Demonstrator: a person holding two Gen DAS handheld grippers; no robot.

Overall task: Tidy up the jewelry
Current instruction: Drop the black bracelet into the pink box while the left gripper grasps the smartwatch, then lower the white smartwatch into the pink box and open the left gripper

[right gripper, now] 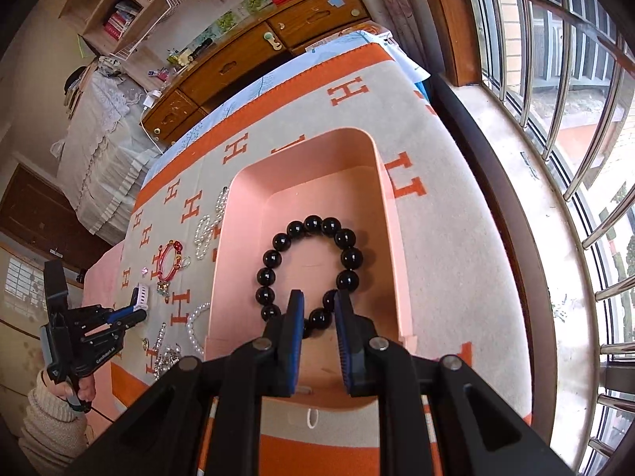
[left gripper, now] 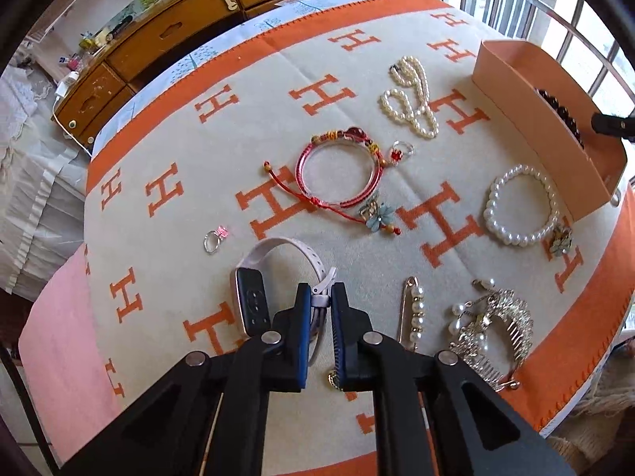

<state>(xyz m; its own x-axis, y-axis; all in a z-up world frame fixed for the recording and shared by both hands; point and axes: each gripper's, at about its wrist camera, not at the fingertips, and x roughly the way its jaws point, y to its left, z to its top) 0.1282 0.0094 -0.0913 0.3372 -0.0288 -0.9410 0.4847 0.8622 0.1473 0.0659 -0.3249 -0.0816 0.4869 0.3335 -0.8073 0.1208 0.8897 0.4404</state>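
Observation:
My left gripper [left gripper: 320, 297] is shut on the white strap of a smart band watch [left gripper: 254, 297] that rests on the blanket. My right gripper [right gripper: 317, 305] hangs over the pink box [right gripper: 391, 198]; its jaws stand slightly apart around the near beads of a black bead bracelet [right gripper: 345, 238] lying on the box floor, with no clear pinch. Loose on the blanket lie a red cord bracelet [left gripper: 337, 170], a pearl necklace [left gripper: 410, 99], a pearl bracelet [left gripper: 520, 206], a pearl pin [left gripper: 414, 309], a crystal hair comb [left gripper: 492, 329] and two rings [left gripper: 216, 238] [left gripper: 401, 150].
The orange and cream H-pattern blanket [left gripper: 166, 127] covers the table. The pink box also shows at the right in the left wrist view [left gripper: 528, 119]. A window with metal bars [right gripper: 555, 119] runs along the right. Wooden drawers [left gripper: 166, 35] stand beyond the table's far edge.

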